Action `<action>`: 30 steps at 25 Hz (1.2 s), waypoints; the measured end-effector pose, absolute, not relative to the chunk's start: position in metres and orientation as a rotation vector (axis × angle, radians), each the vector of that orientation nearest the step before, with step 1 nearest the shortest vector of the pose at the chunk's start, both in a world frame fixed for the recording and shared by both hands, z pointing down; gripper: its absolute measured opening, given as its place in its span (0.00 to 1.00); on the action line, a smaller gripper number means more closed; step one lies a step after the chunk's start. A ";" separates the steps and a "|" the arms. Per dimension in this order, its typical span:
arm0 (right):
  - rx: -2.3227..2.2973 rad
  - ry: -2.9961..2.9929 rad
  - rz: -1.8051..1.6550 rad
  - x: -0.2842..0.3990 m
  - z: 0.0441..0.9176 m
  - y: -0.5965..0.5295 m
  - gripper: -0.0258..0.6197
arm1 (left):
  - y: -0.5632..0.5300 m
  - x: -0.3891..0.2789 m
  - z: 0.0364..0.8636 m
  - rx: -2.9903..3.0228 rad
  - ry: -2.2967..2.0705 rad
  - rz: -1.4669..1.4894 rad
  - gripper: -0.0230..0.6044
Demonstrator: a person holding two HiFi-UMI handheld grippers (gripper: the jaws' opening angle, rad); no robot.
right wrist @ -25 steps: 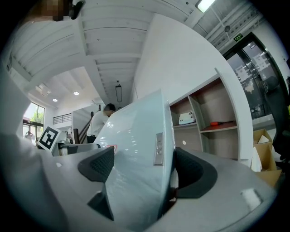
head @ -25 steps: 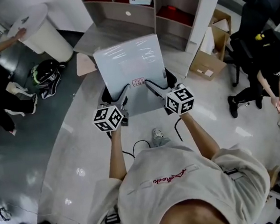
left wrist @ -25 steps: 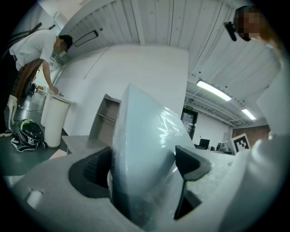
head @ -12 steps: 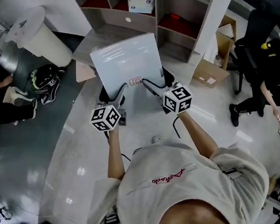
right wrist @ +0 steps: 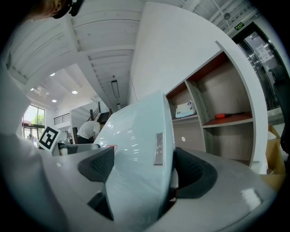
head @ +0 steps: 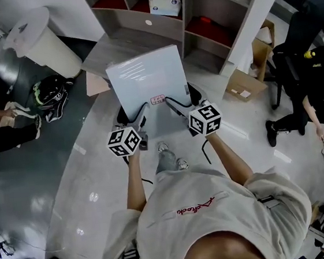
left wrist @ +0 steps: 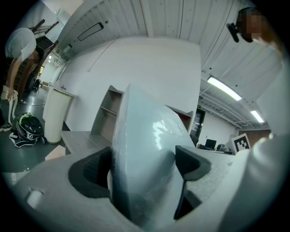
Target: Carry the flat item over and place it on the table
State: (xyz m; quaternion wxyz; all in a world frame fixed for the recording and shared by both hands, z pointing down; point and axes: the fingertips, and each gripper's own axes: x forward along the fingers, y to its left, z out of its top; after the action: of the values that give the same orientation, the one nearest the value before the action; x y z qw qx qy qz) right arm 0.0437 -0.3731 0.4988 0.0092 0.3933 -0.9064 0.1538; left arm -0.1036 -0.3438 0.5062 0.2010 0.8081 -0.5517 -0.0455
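Grey wooden surface (head: 122,44) ahead: flat pale-blue film-wrapped panel (head: 147,78), carry apparently underway, fingers of left gripper (head: 139,113) and right gripper (head: 176,104) clamped on it; set-down likely next.

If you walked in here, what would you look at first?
A big white panel fills the middle. The left gripper and right gripper hold it by its near edge, fingers shut on it. Behind it stands a grey shelf with red-floored cubbies.
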 end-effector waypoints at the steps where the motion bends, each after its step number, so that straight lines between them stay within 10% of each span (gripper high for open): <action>1: 1.227 -2.825 0.486 0.042 0.502 -0.376 0.69 | -0.347 -0.105 0.509 2.252 -1.538 -0.126 0.76; 30: 1.266 -2.693 0.618 -0.075 0.539 -0.606 0.70 | -0.583 -0.224 0.548 2.190 -1.431 -0.066 0.76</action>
State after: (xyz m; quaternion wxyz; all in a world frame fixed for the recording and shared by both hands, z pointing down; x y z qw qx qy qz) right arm -0.0755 -0.6061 0.5391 0.0514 0.4159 -0.8849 0.2031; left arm -0.2237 -0.5828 0.5483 0.2595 0.8082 -0.5281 -0.0245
